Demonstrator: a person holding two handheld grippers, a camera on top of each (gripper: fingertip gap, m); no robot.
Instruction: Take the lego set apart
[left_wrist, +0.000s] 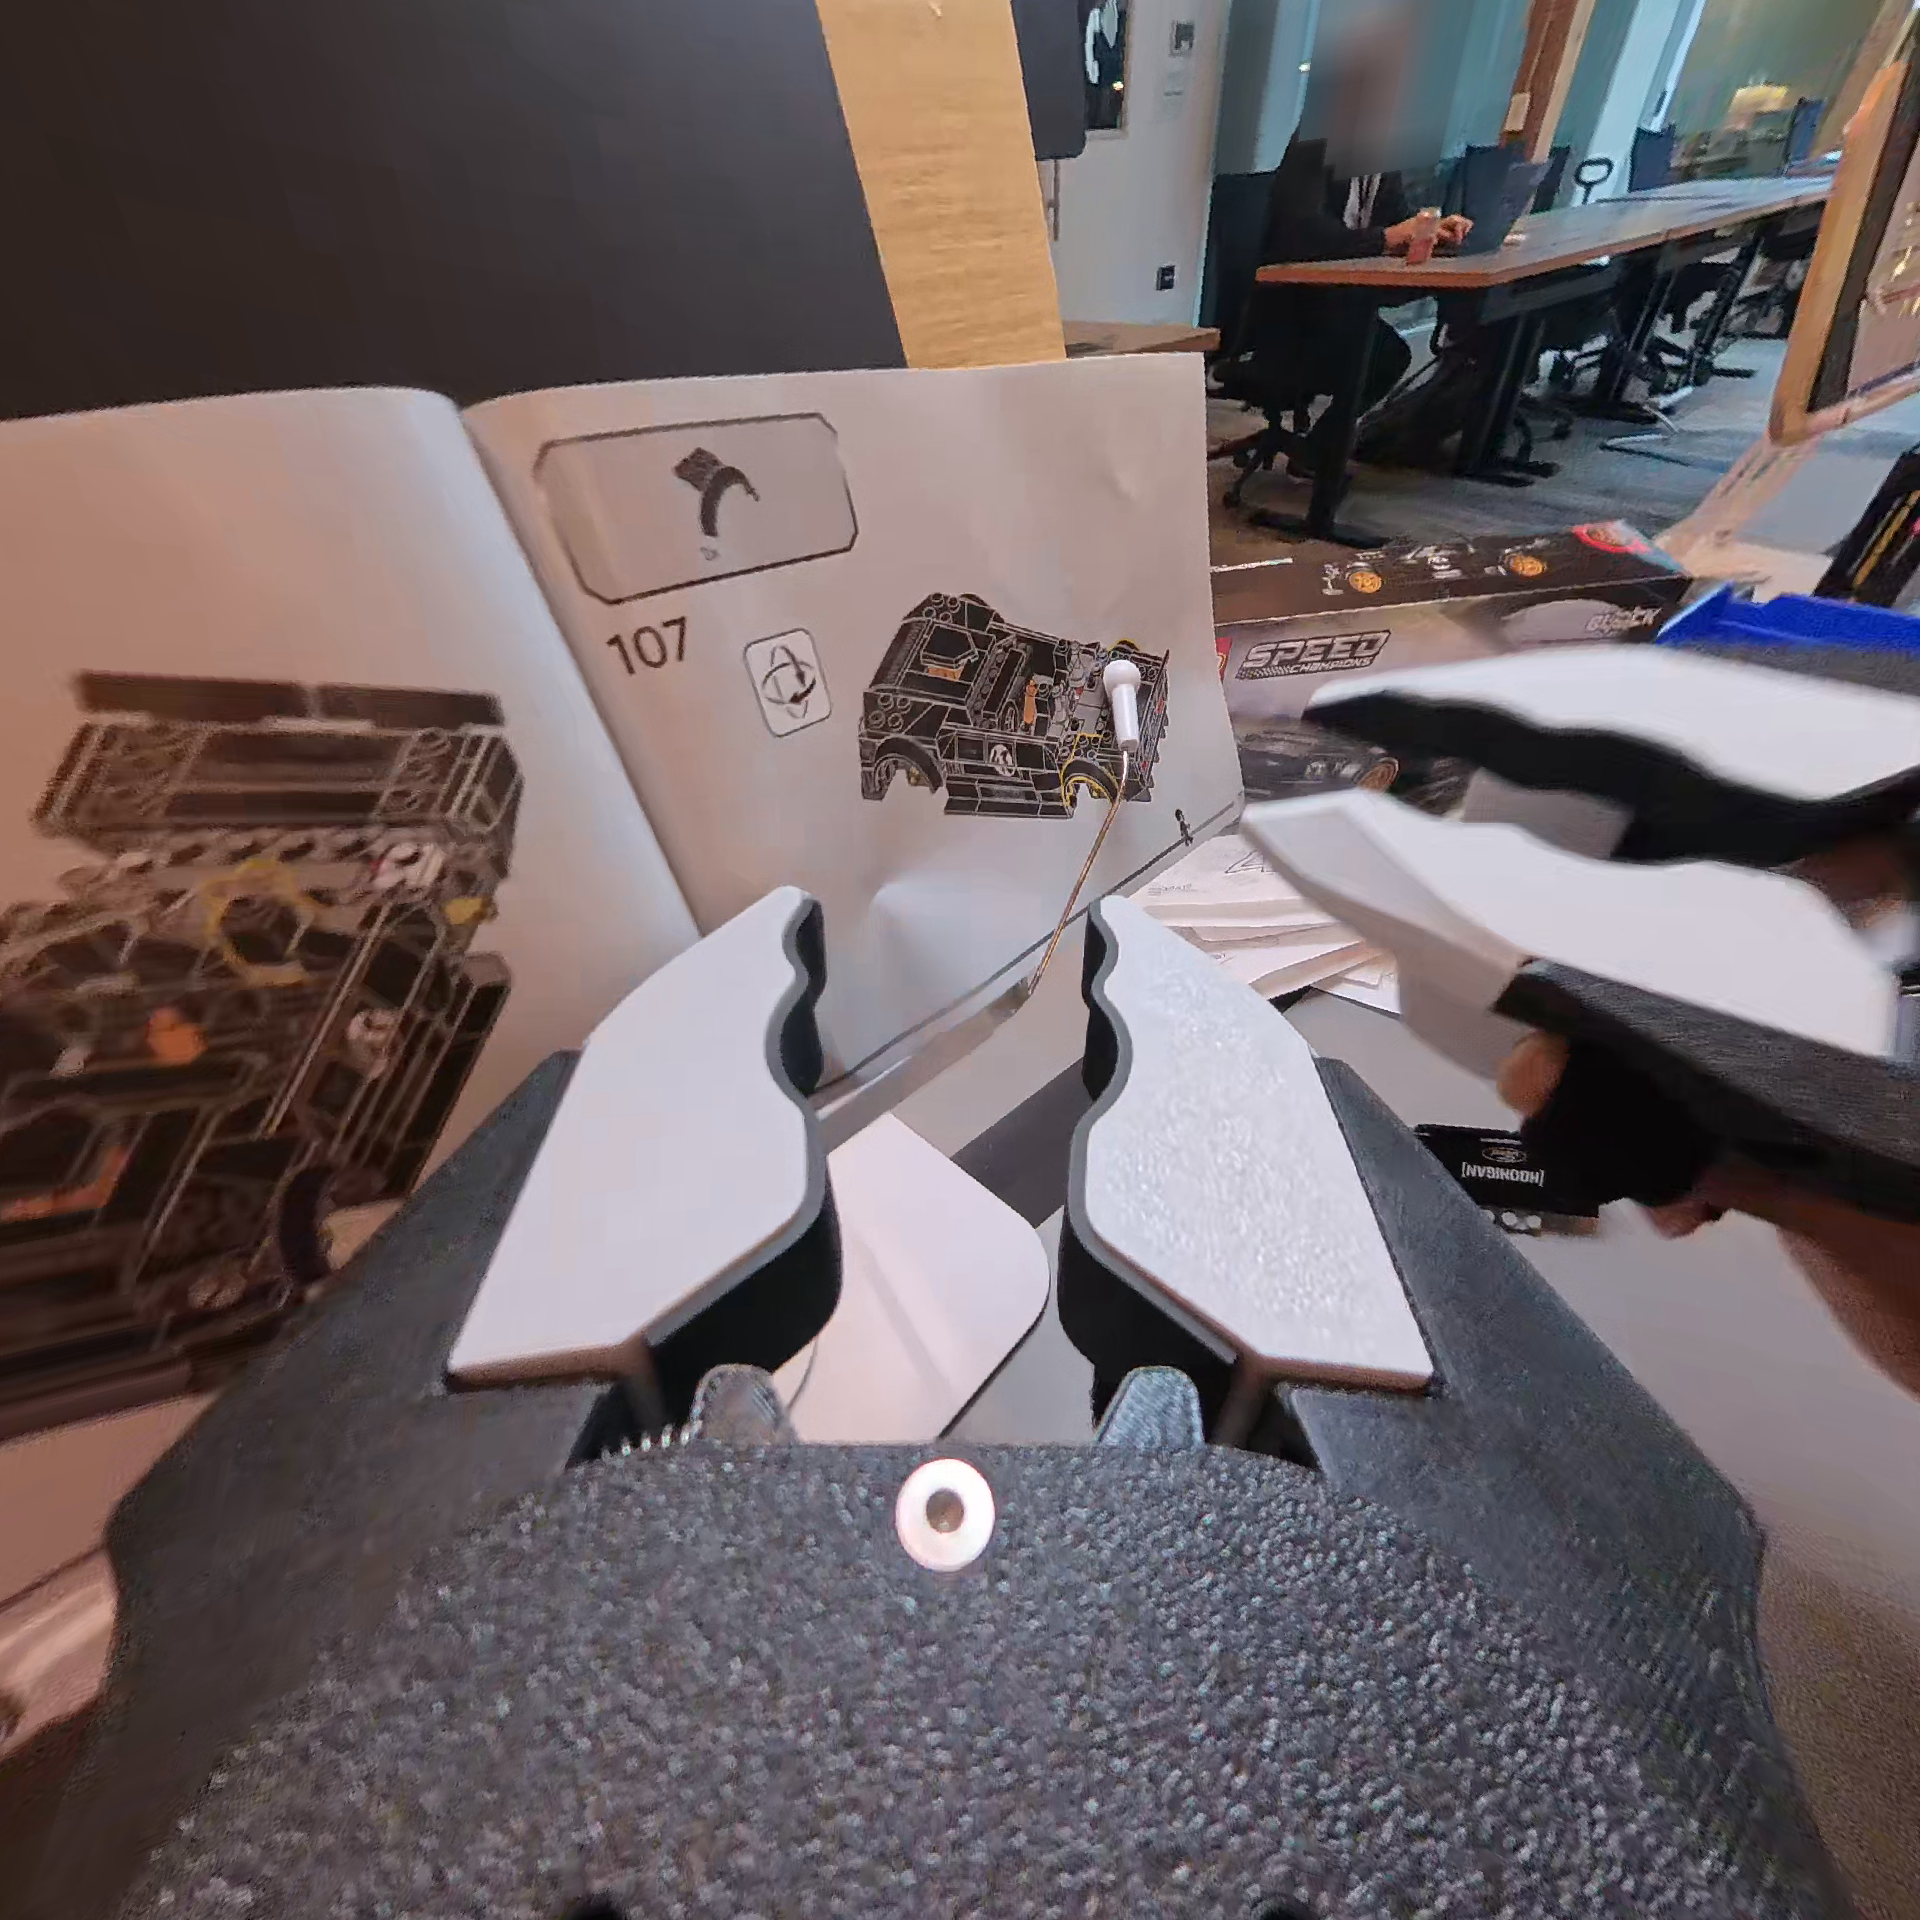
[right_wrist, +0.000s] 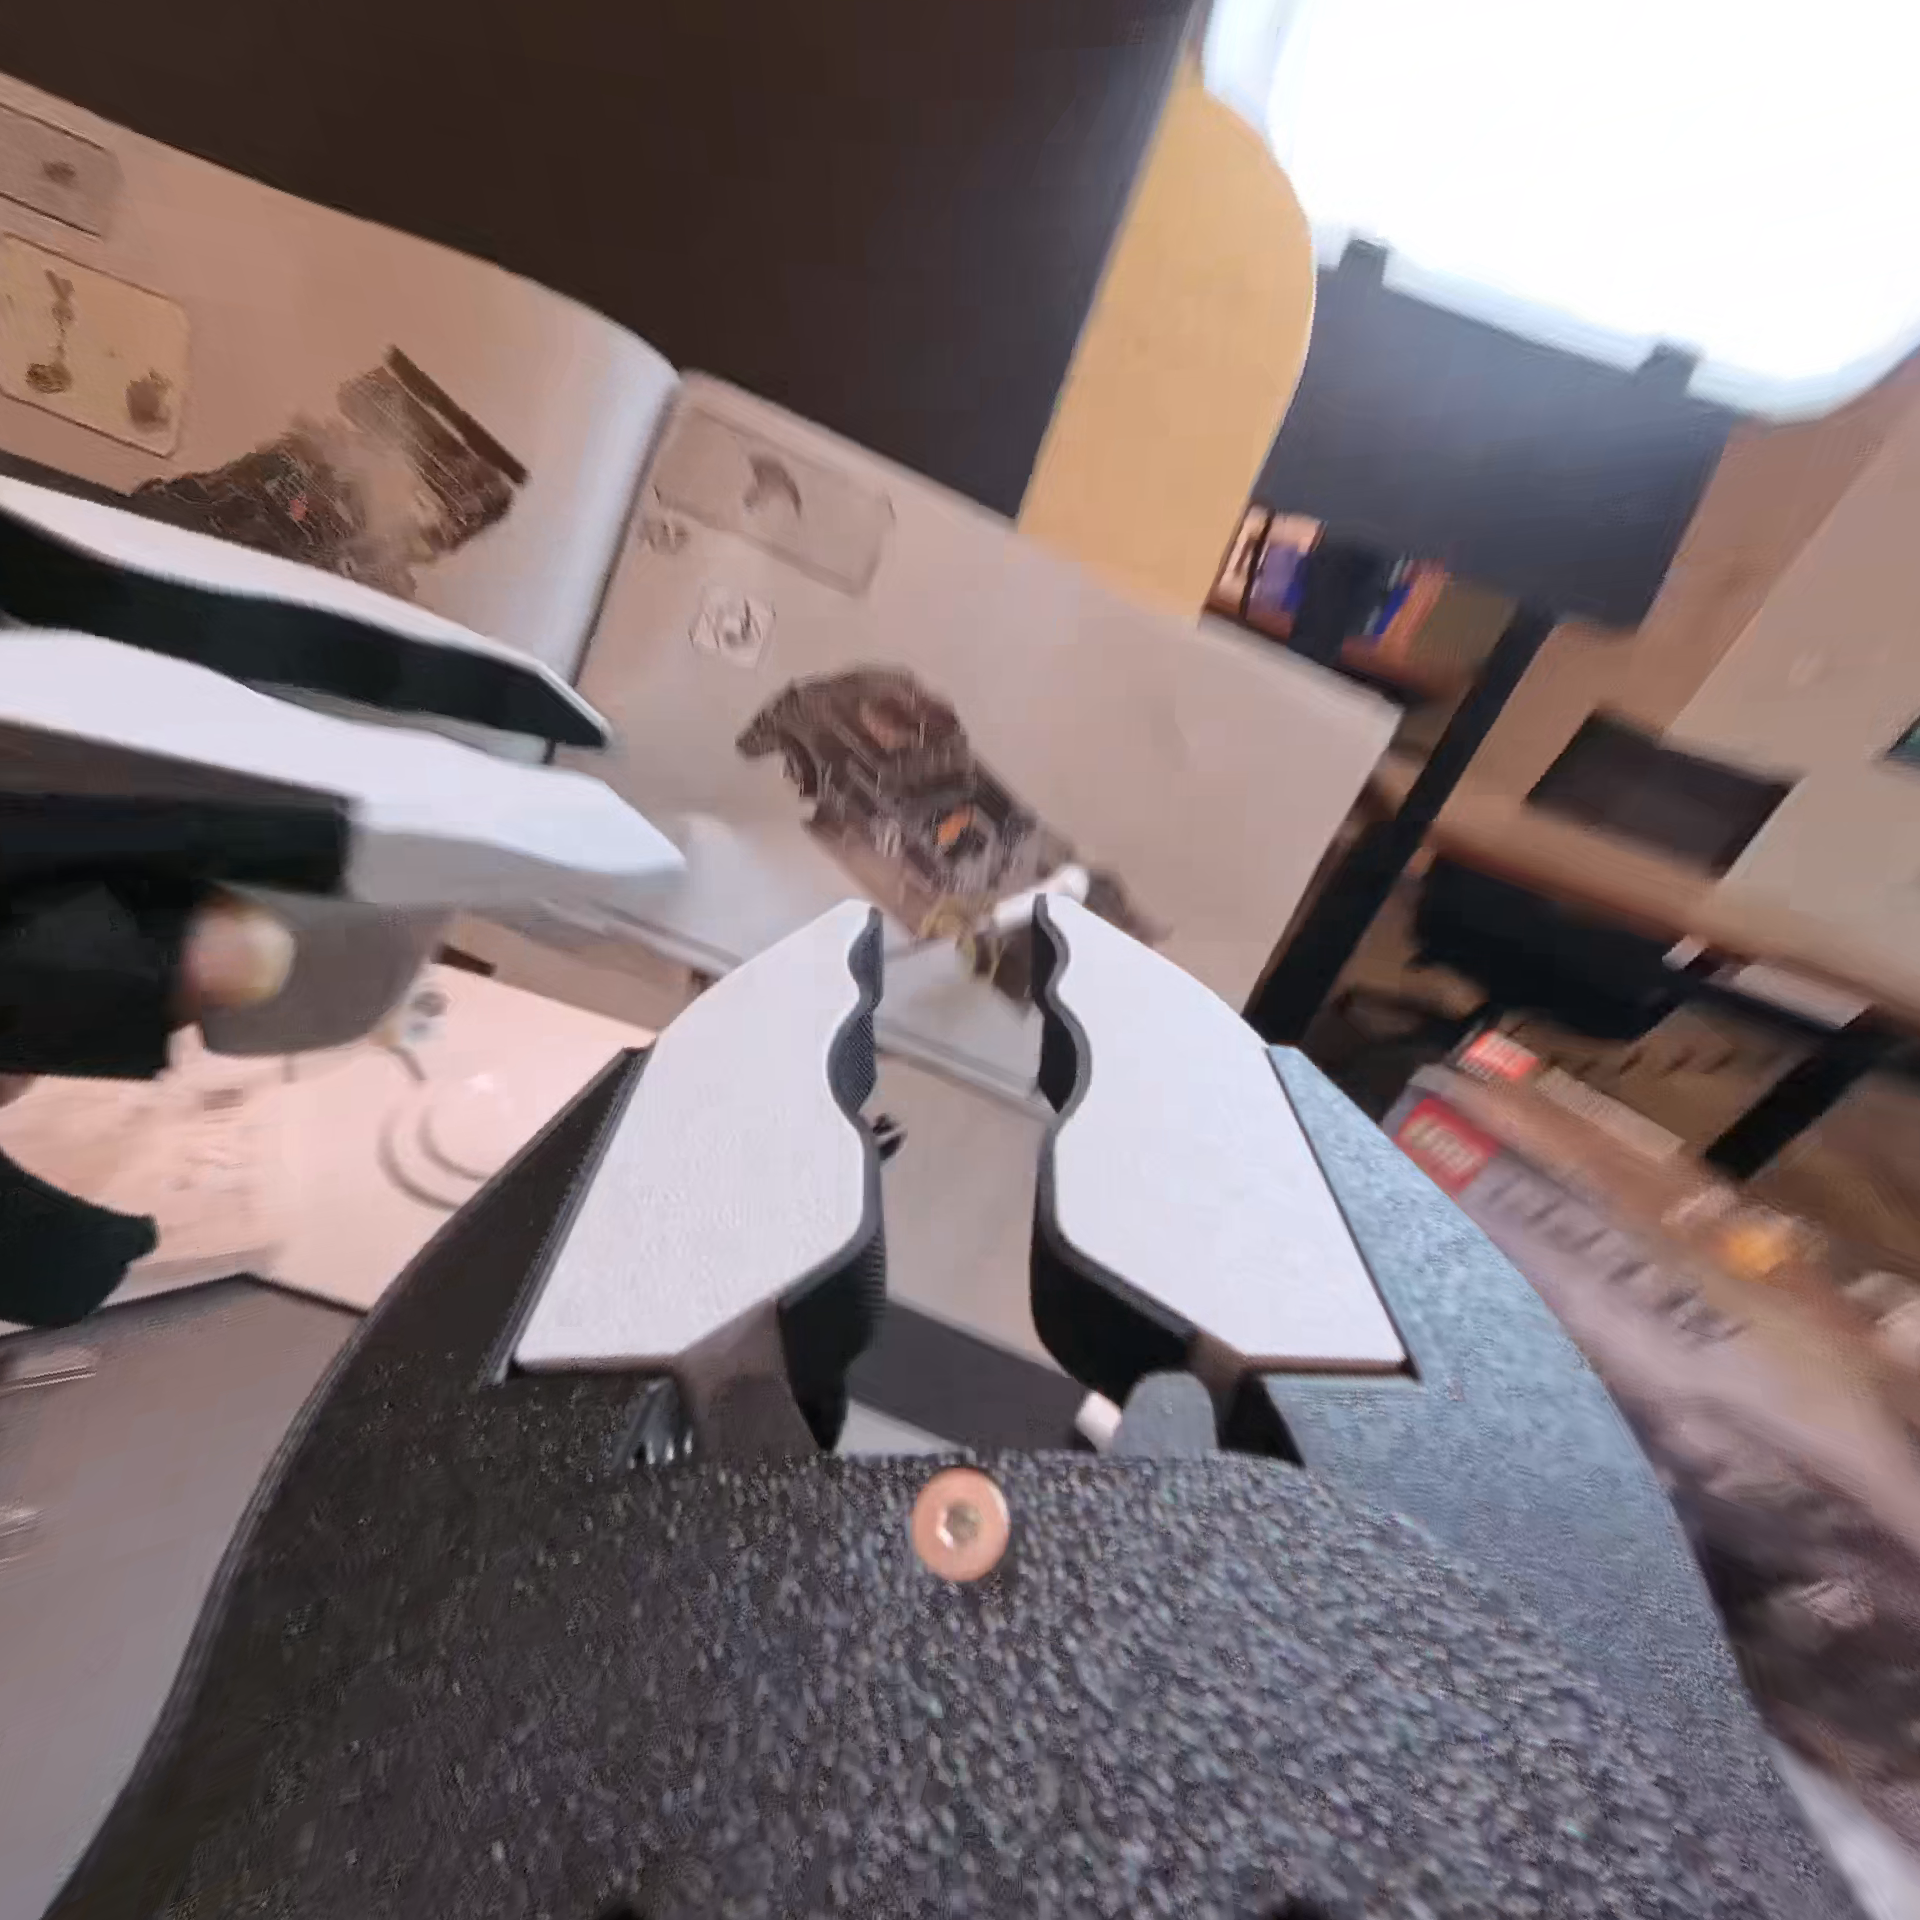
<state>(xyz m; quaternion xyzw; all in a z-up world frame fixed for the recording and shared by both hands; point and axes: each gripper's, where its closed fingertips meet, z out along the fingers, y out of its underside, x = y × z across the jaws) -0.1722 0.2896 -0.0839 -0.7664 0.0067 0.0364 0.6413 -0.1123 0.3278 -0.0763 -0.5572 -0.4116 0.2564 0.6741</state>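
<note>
Instruction booklet (left_wrist: 831, 644) propped ahead, hand-held grippers empty

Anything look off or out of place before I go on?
Both grippers, left gripper and right gripper, are open and empty, facing the propped instruction booklet. No assembled model is in view; the right wrist view is motion-blurred.

We are looking at the left gripper (left_wrist: 954, 940), whose black plastic body is showing a rough, grainy matt texture, while its pale grey fingers (left_wrist: 665, 1132) are looking smooth and matt, and a shiny metal washer (left_wrist: 943, 1512) is sitting in the body. The open instruction booklet of white matt paper (left_wrist: 436, 665) is standing creased on a thin, glossy metal wire stand (left_wrist: 1081, 894). The right gripper (right_wrist: 956, 920) is showing the same grainy black plastic, with a coppery metal screw (right_wrist: 958, 1525), and the dark printed cardboard box (left_wrist: 1455, 623) is looking faintly glossy.
</note>
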